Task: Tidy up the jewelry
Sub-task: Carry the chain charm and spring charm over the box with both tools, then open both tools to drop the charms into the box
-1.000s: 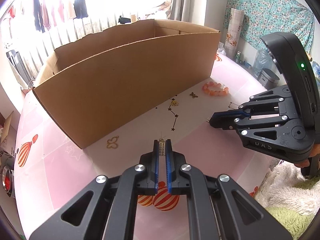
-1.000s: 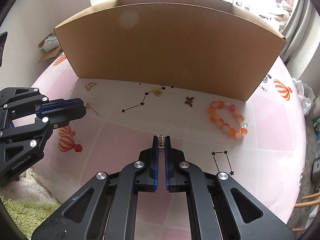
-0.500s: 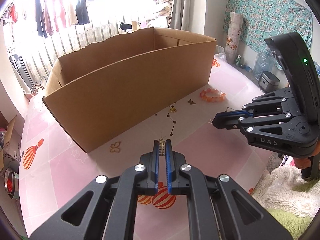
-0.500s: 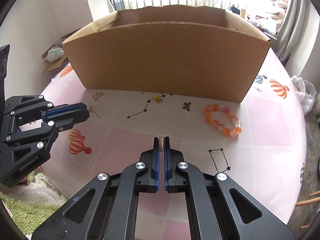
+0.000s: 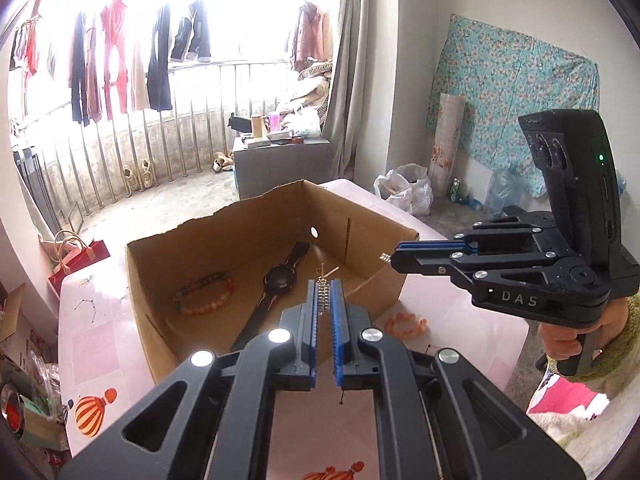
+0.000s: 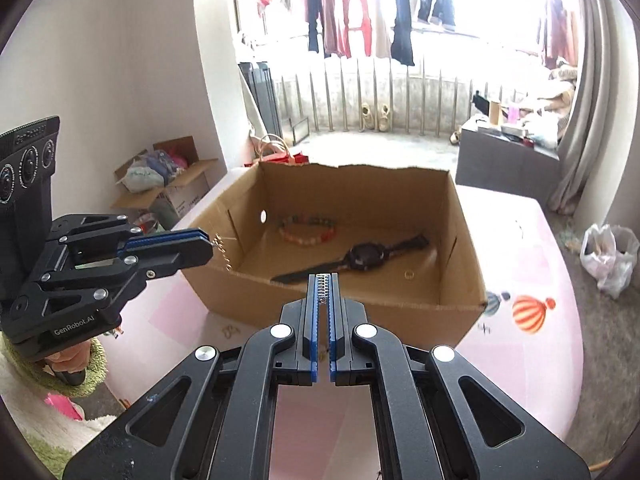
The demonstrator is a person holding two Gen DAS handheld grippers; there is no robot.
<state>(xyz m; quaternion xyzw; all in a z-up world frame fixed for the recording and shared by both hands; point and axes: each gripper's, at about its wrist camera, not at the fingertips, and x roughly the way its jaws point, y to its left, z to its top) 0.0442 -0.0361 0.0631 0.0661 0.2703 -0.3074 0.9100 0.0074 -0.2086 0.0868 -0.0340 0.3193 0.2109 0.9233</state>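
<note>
pink table (image 6: 532,344), cardboard box (image 6: 360,304) w/ watch (image 6: 366,258) inside.
both grippers, left (image 5: 325,298) & right (image 6: 323,290), clamped on thin gold chain (image 5: 362,282) strung btwn them; next: lower into box, then release.

White walls (image 6: 132,80), grey concrete floor (image 5: 168,208). Bright daylight from a balcony with a metal railing (image 6: 400,92); clothes on a line (image 5: 120,52) above it. Grey curtain (image 5: 356,60) beside the opening. Grey cabinet (image 6: 504,160) with small items on top. Teal flowered cloth (image 5: 516,92) pinned on the right wall. White plastic bag (image 5: 404,188) on the floor.
</note>
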